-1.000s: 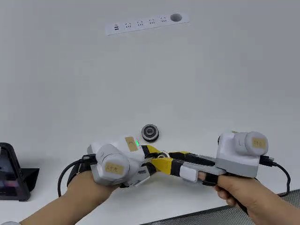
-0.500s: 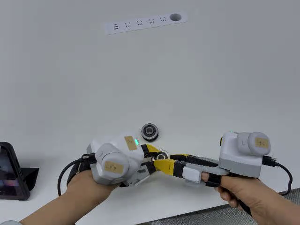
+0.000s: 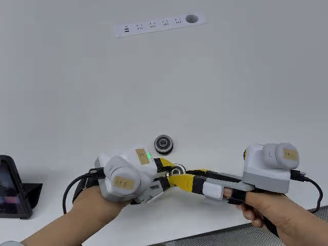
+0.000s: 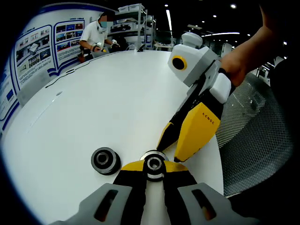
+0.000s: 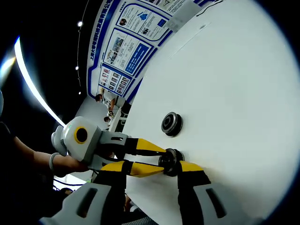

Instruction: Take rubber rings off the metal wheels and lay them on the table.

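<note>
Wheel (image 4: 153,163) is clamped betw. jaws of L gripper (image 4: 153,170); same wheel is also pinched by R gripper (image 5: 171,168) from opp. side. 2nd wheel (image 3: 164,144) is seen lying on table (image 3: 215,92) nearby.

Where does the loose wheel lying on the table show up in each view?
Head view: loose wheel at centre, just beyond the held wheel.
Left gripper view: lower left, to the left of the held wheel.
Right gripper view: near centre, just above the held wheel.
Shared landmark: the held wheel, next to the loose one in all three views.
</note>
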### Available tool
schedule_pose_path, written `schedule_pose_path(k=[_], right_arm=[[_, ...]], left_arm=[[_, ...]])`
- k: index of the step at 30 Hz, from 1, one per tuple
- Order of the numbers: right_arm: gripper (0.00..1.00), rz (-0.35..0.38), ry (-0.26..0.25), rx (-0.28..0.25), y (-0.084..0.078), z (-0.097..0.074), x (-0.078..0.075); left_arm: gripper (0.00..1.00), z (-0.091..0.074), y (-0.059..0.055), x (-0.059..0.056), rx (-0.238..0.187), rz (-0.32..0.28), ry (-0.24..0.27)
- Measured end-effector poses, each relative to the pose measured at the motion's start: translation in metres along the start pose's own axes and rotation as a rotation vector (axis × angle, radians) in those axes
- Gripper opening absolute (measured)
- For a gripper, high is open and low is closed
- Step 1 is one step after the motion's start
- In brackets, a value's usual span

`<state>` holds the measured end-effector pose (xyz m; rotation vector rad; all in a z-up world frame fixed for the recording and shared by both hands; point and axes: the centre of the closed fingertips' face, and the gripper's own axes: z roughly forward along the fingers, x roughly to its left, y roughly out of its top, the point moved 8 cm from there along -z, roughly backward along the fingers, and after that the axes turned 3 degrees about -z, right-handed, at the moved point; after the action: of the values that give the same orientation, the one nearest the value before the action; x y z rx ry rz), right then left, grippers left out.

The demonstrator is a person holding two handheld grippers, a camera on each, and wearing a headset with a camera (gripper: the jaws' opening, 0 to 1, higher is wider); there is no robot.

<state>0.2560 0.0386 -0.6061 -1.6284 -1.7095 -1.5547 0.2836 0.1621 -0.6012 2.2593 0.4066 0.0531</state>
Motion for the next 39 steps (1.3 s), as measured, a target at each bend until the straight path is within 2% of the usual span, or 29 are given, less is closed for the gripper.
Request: schedule_pose_path(k=[8, 21, 29, 39], right_arm=[[0.38, 0.0, -0.028, 0.001, 0.002, 0.003, -0.005], [0.11, -0.043, -0.12, 0.036, 0.002, 0.002, -0.017], [0.05, -0.071, -0.15, 0.063, 0.001, 0.002, -0.02], [0.02, -0.089, -0.153, 0.06, 0.002, 0.001, -0.018]], left_arm=[[0.13, 0.0, 0.0, 0.0, -0.002, -0.003, 0.001], [0.13, 0.0, 0.0, 0.0, -0.002, -0.002, 0.001], [0.13, 0.0, 0.0, 0.0, 0.0, 0.002, 0.001], [0.13, 0.0, -0.001, 0.0, -0.001, 0.003, -0.001]])
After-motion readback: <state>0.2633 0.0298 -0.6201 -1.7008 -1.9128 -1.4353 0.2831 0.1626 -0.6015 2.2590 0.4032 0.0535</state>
